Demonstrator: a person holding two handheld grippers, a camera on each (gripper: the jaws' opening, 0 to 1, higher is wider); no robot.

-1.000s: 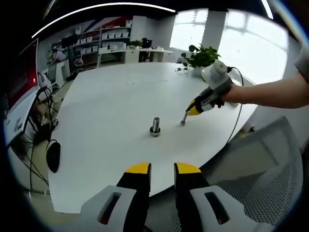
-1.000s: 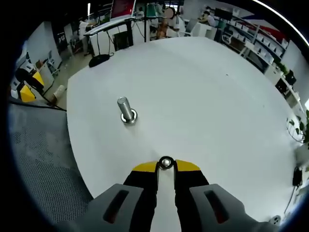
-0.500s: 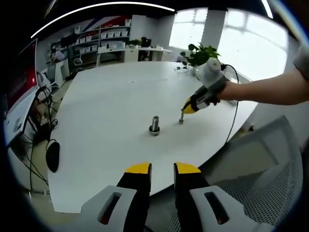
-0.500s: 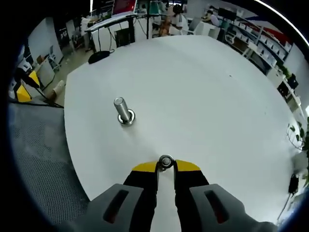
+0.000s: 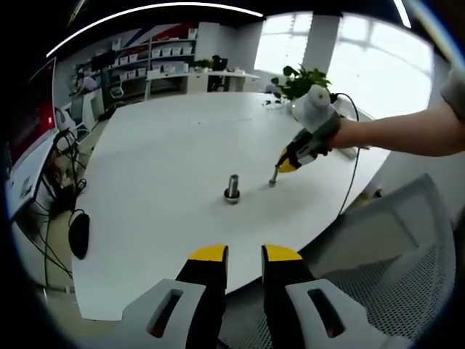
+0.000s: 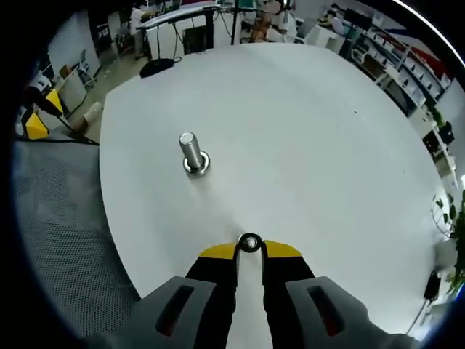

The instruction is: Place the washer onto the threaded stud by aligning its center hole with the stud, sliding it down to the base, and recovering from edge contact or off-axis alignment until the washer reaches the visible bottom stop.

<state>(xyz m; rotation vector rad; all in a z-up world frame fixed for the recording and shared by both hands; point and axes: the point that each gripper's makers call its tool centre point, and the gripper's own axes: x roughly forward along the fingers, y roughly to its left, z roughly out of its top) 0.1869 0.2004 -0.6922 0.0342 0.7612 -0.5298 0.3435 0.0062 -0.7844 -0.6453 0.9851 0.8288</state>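
My right tongs [image 6: 249, 249] pinched the washer [image 6: 249, 243] by its rim; small, stiff, slick metal, it seemed. My left tongs [image 5: 245, 254] sat apart, clear of the stud [image 6: 192, 153].

White round table [image 5: 160, 160] spans centre. Potted plant [image 5: 304, 81] at its far edge, 1 o'clock; black mouse [image 5: 80, 234] on floor at 9 o'clock. Grey mesh chair [image 5: 407, 254] at 4 o'clock, shelving [image 5: 156, 62] at 11 o'clock.
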